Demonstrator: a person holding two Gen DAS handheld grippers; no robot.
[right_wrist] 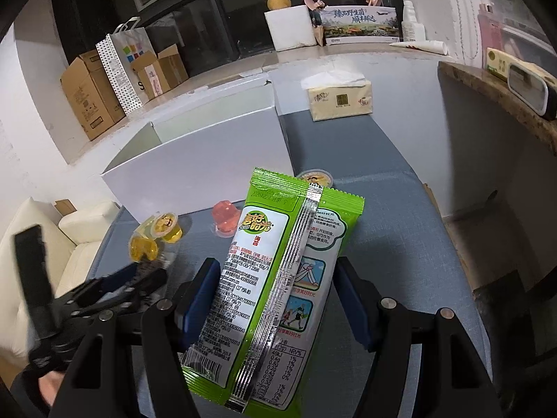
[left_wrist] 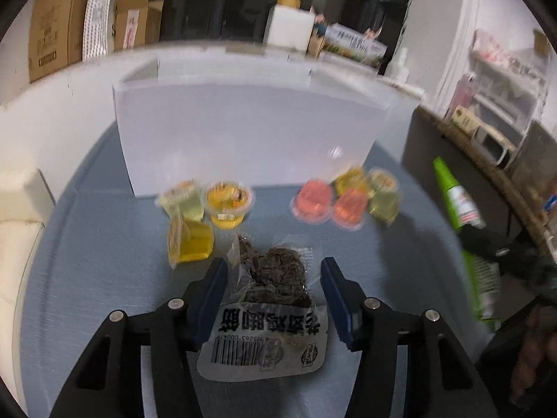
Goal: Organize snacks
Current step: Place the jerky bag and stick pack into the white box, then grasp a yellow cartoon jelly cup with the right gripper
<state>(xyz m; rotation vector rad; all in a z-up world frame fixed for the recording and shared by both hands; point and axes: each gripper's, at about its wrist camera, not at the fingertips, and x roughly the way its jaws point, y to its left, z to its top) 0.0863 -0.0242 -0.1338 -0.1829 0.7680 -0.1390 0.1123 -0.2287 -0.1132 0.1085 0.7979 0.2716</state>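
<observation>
My left tongs straddle a clear vacuum-sealed pouch of dark brown meat snack with a white barcode label. The left blue pad touches the pouch's edge; a gap shows at the right pad, so I cannot tell whether the pouch is clamped. It sits near the close edge of the blue-grey worktop.

My right tongs are clenched on a long green-and-white foil snack packet with a silver back seam, both blue pads pressing its sides. The packet points away from me, raised above the worktop. From the left view the same packet shows at the far right, blurred.

Beyond the pouch, a left cluster of small lidded plastic jelly cups, yellow and pale green, lies on the worktop, one yellow cup on its side. To the right sits a second cluster of pink, orange and pale green jelly cups, touching one another. The two clusters are well apart.

Farther back stands an open white cardboard box, its front wall just behind the cups. In the right view the box sits at the left, and a beige soft pack of paper tissues rests far back to the right of it. A cream sofa borders the worktop on the left.
</observation>
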